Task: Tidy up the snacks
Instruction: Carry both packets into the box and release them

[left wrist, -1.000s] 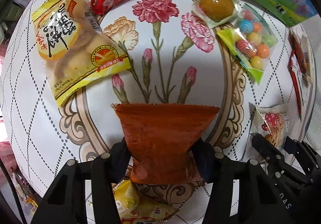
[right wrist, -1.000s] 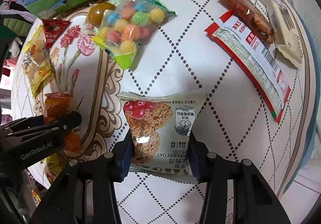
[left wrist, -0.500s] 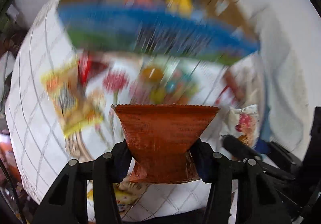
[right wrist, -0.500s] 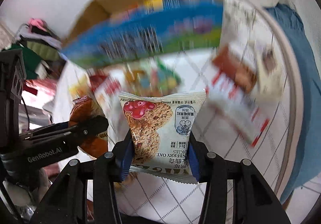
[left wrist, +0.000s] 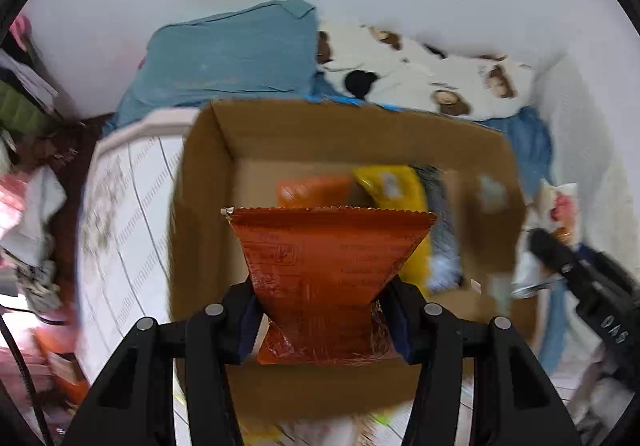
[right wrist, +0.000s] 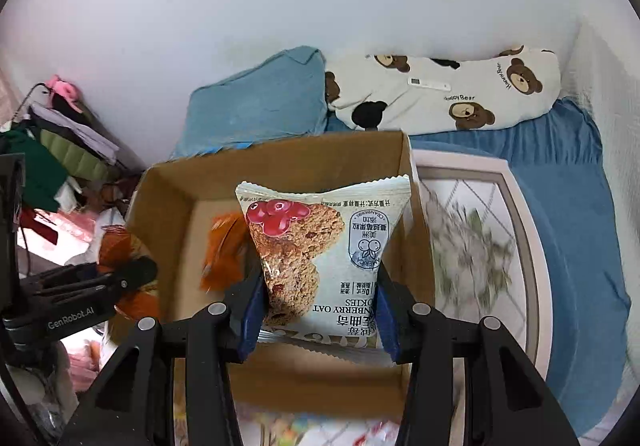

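left tongs clamped my orange packet | right tongs clamped cookie packet | both had risen from surface to above cardboard box

Glossy crinkled orange foil packet; matt brown cardboard box; glossy plastic cookie wrapper; soft blue cloth pillow.

Box on table w/ packets inside; pillows behind box, bed right.
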`<state>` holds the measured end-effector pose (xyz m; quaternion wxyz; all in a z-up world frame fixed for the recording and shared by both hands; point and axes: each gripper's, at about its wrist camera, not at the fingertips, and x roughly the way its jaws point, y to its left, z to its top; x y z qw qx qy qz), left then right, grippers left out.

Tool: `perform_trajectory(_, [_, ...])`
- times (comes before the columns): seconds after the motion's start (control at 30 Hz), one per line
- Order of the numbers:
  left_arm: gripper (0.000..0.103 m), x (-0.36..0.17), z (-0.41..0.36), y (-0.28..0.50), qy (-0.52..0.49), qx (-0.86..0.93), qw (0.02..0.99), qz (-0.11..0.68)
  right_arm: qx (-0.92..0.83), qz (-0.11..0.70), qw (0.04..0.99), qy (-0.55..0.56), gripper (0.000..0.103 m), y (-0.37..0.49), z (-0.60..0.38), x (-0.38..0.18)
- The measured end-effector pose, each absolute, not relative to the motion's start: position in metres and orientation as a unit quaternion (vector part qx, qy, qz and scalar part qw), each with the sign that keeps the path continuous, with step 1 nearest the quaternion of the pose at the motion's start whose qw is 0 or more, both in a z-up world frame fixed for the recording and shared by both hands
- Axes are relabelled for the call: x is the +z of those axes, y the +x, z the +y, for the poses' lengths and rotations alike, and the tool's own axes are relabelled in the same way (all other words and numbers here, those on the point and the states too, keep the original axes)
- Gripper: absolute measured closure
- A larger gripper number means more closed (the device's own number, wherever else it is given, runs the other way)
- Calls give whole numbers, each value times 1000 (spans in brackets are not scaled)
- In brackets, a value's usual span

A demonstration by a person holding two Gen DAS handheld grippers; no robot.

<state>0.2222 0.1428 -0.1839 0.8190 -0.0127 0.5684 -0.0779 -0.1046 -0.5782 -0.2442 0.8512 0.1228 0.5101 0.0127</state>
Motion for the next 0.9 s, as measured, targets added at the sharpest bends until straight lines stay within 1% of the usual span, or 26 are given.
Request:
perform_trajectory(0.07, [53, -192, 143, 239, 7, -73, 814, 576, 8, 525, 842, 121, 53, -76, -582, -256])
perform_trajectory(0.27, [53, -213, 151, 284, 10, -53, 801, 597, -8, 560, 819, 124, 51, -20, -587, -291])
perform_trajectory(0.3, [52, -217, 151, 290, 9, -54, 797, 602, -11, 567, 814, 123, 38, -14, -588, -296])
perform_trajectory(0.33, [45, -218, 151, 294, 8, -55, 796, 603, -15, 572, 811, 119, 27, -9, -588, -300])
perform_trajectory(0.37, [26, -217, 148, 296, 6, -58, 796, 603, -18, 577, 809, 114, 8, -6, -588, -303])
perform_trajectory(0.4, [14, -218, 147, 297, 9, -56, 797, 601, -21, 578, 808, 112, 4, -6, -586, -304])
perform_trajectory(0.43, [2, -218, 145, 297, 13, -54, 799, 599, -20, 578, 808, 109, 4, -4, -586, -304])
perform_trajectory(0.63, [2, -227, 141, 292, -4, -75, 789, 610, -16, 592, 800, 99, 4, -9, -582, -312])
perform_trajectory(0.9, [2, -241, 138, 266, -11, -79, 779, 622, -11, 595, 798, 95, 4, -35, -569, -322])
